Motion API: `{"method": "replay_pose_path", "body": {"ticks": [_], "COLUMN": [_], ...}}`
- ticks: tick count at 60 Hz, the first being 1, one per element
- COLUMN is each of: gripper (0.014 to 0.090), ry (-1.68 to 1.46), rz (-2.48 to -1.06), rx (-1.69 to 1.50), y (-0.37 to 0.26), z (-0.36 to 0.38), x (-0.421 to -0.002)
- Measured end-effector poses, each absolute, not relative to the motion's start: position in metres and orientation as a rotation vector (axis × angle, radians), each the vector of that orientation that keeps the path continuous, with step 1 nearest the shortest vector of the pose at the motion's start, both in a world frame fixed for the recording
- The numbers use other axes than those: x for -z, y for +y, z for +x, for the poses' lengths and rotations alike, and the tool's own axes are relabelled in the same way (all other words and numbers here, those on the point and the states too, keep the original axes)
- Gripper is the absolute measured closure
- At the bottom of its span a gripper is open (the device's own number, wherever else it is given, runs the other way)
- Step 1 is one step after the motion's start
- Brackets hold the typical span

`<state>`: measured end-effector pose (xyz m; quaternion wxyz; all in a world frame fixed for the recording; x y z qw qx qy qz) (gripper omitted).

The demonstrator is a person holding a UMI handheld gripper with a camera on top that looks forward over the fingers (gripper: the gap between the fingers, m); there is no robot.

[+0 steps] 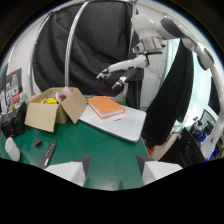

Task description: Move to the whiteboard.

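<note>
The whiteboard (120, 124) is a flat white panel lying on the green table (105, 150), ahead of my fingers and slightly to the right, its far corner jutting over the table's edge. An orange book (105, 106) rests on its back part. My gripper (114, 160) is open above the near part of the table, well short of the board, with nothing between its fingers. The white fingertips (80, 167) show at either side.
An open cardboard box (52, 107) stands left of the board. Near my left finger lie a black remote (47, 152), a small black block (37, 143) and a white object (12, 148). A white robot arm (145, 37) reaches over the table's back. Black cloth (172, 95) hangs at right.
</note>
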<state>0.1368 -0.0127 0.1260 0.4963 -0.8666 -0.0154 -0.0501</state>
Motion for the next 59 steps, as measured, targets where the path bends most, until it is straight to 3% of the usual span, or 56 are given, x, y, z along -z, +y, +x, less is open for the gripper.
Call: {"method": "replay_pose_path", "body": {"ticks": [26,59], "gripper": [0.0184,0.0183], "ry": [-0.034,-0.045], "rz": [-2.098,-2.122], "rx": [0.158,0.149], "y": [0.101,0.117], "z": [0.171,0.170], "x": [-0.084,-0.068]}}
